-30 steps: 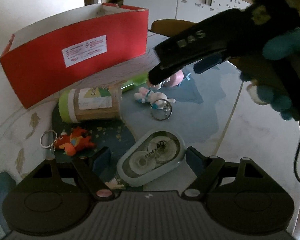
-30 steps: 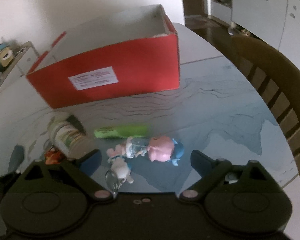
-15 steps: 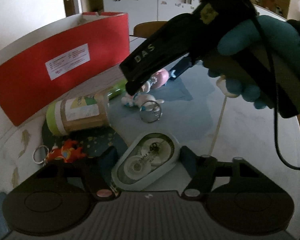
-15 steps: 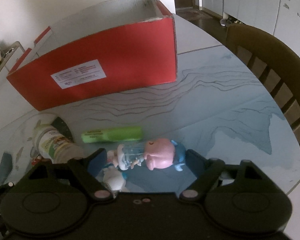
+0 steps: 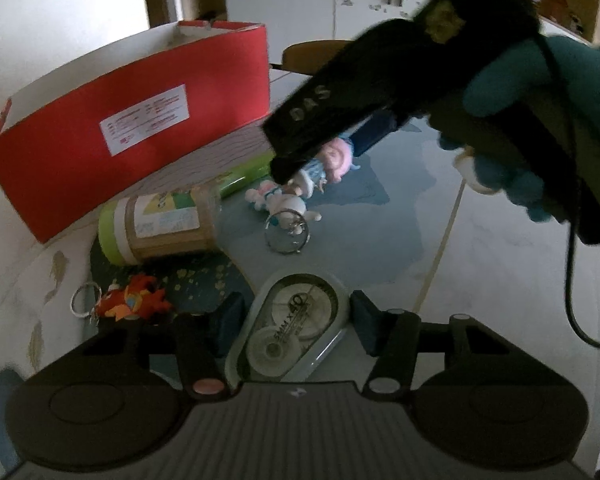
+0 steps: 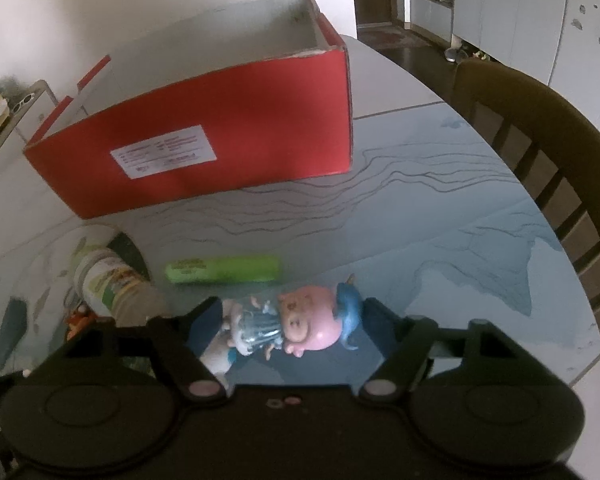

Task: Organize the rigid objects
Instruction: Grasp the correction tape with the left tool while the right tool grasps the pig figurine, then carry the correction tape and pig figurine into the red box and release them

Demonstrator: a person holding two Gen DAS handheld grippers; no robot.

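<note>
Both grippers are reaching: left gripper (image 5: 292, 320) jaws spread around the tape dispenser (image 5: 294, 332), right gripper (image 6: 290, 320) jaws spread around the pig figure (image 6: 300, 320) on the bench (image 6: 440, 240), seemingly untouched. Next: close, lift toward the red box (image 6: 220, 152).

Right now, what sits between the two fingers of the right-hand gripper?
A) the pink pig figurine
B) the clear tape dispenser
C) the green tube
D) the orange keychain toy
A: in the right wrist view the pink pig figurine lies between the open fingers of the right gripper, while the green tube lies farther out on the table.
</note>
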